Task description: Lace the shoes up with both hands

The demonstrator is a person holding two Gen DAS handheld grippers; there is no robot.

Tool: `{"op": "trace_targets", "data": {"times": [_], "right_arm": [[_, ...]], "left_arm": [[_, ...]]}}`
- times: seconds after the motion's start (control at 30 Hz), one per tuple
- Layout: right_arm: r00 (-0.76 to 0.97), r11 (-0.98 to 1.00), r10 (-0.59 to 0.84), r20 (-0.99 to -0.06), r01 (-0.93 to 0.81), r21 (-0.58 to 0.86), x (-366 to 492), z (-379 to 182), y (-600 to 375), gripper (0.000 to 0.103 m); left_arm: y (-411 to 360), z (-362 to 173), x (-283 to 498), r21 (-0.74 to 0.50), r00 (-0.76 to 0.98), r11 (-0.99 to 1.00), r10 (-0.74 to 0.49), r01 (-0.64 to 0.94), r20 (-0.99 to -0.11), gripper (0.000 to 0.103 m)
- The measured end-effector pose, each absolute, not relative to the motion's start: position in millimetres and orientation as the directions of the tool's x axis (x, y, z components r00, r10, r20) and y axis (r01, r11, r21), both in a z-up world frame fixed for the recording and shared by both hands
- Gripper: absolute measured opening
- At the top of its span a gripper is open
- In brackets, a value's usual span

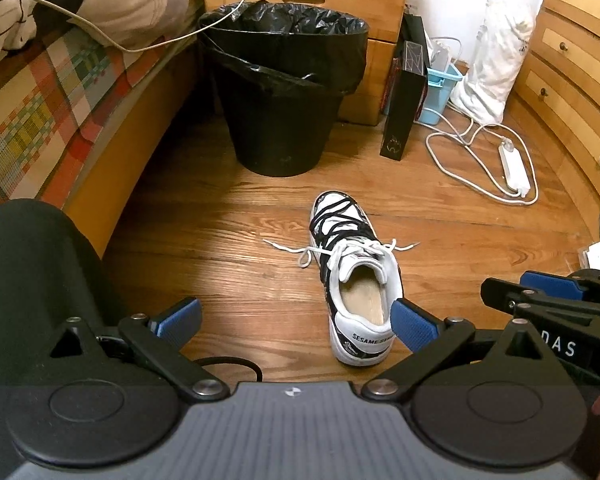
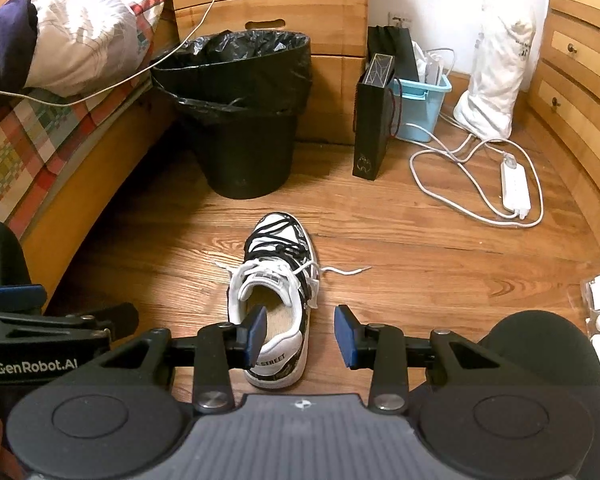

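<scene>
A white low-top sneaker with black overlaid cords (image 1: 356,280) stands on the wooden plank floor (image 1: 220,248), heel toward both grippers; its heel tab reads "SESAME STREET" (partly covered in each view). Its white shoelace (image 1: 300,252) trails loose to either side of the tongue. The left gripper (image 1: 296,326) stands wide open and empty, the shoe ahead of its right-hand pad. The right gripper (image 2: 302,336) is also parted, gripping nothing, the heel just beyond its left-hand pad. The left gripper's body shows "GenRobot.AI" in the right wrist view.
</scene>
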State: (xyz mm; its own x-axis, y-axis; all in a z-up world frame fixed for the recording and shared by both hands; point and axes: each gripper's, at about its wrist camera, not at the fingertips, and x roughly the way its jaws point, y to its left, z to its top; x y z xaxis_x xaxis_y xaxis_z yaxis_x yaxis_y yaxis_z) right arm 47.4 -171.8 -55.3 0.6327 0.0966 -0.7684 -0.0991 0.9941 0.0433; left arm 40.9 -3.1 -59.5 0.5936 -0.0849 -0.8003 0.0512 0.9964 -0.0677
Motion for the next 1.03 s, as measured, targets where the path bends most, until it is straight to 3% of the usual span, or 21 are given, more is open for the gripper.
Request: {"op": "trace_targets", "data": {"times": [1.03], "right_arm": [[0.625,0.995,0.088,-0.776,-0.096,0.035,51.7,-60.4,-175.5,0.041]], "left_arm": [[-6.4,-68.4,46.5,-0.027,0.573,0.999,-0.046,0.040,-0.819,0.103]]}}
